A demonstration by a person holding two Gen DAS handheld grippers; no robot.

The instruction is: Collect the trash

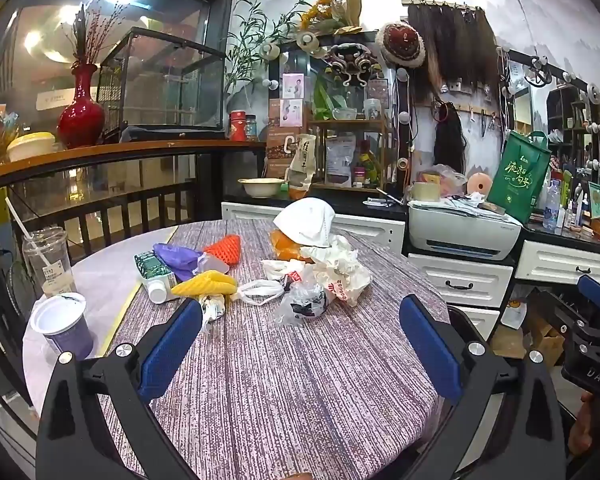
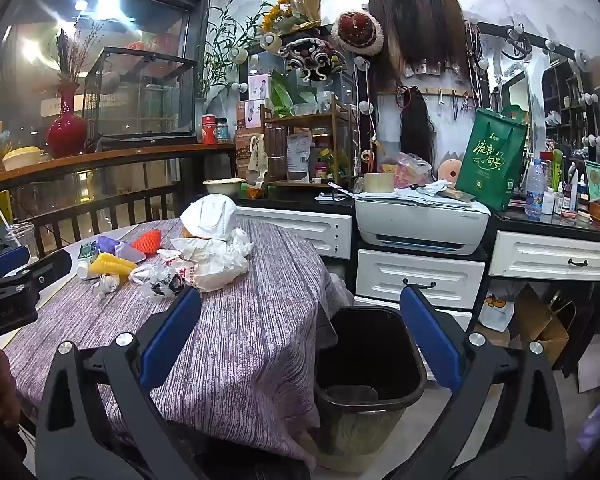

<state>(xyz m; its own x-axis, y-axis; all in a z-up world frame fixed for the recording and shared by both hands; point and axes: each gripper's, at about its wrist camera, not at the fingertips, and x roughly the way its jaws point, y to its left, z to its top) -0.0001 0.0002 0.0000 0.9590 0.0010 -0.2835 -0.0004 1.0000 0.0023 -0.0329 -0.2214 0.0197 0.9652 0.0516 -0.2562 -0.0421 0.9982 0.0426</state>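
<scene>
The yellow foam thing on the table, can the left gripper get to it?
Probably yes. The left gripper is open and empty, and only bare tablecloth lies between it and the yellow foam net, though a small crumpled wrapper sits against its near side.

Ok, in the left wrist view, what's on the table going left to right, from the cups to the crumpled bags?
Purple cup → clear straw cup → green carton → yellow foam net → orange foam net → clear plastic bag → crumpled white bags.
</scene>
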